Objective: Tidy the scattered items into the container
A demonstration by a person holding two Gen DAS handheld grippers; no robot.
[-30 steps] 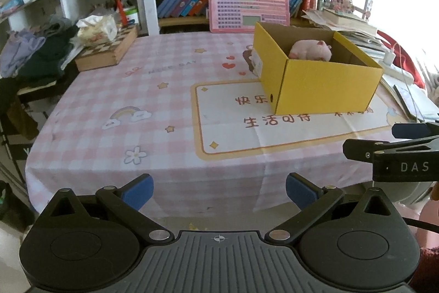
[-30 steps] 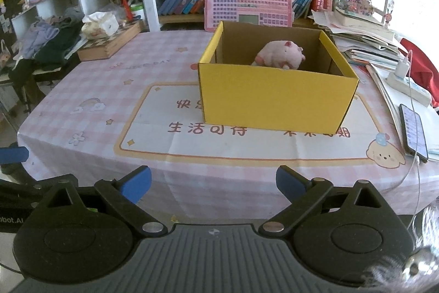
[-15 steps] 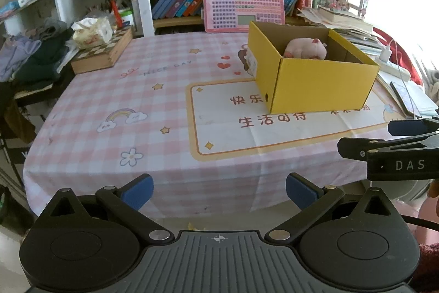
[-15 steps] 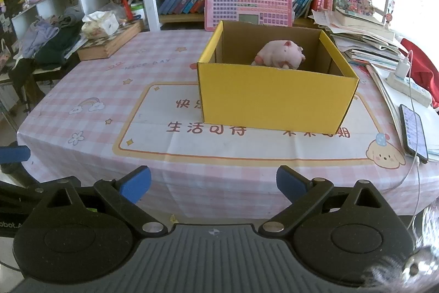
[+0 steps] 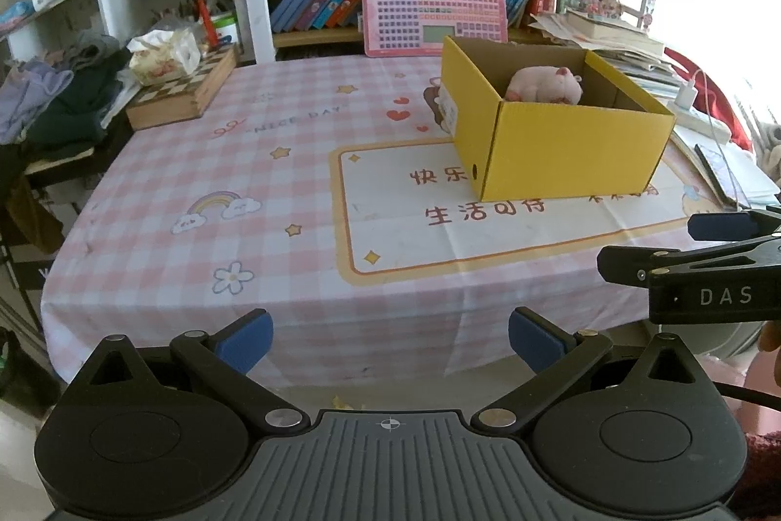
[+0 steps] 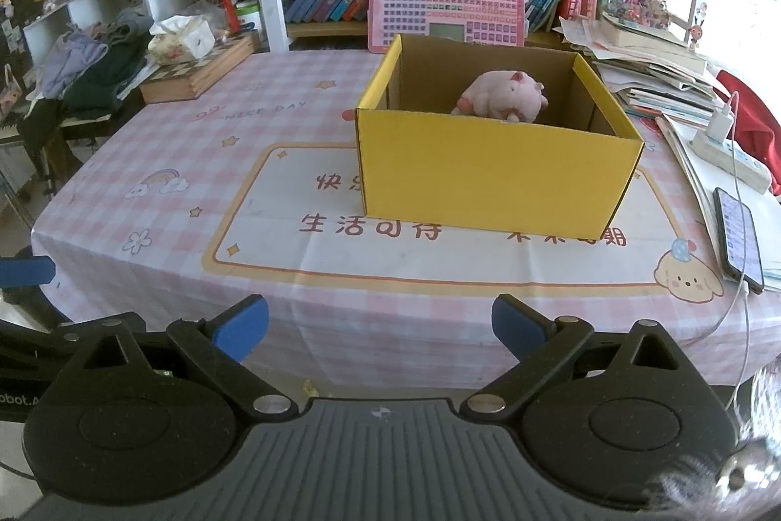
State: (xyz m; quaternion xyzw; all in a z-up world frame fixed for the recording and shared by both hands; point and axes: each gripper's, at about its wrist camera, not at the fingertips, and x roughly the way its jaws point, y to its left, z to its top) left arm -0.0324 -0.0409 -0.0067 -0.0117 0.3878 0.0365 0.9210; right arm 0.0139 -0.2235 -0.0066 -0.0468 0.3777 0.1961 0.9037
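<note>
A yellow cardboard box (image 5: 561,150) (image 6: 493,179) stands open on the pink checked tablecloth (image 5: 244,189) (image 6: 161,159). Inside it lies a pink plush pig (image 5: 544,84) (image 6: 505,96). My left gripper (image 5: 388,343) hangs open in front of the table's near edge, nothing between its blue pads. My right gripper (image 6: 378,328) is open too, held off the near edge and facing the box. In the left wrist view the right gripper (image 5: 703,262) shows from the side at the far right. No loose items show on the cloth.
A wooden chessboard box (image 5: 188,91) with a tissue pack sits at the table's far left. A pink keyboard toy (image 6: 446,3) leans against the bookshelf behind the box. A phone (image 6: 737,238), a power strip (image 6: 732,157) and stacked papers lie to the right.
Both grippers have drawn back slightly from the table, so the box and cloth look a little farther off in the left wrist view. Neither gripper's opening has changed.
</note>
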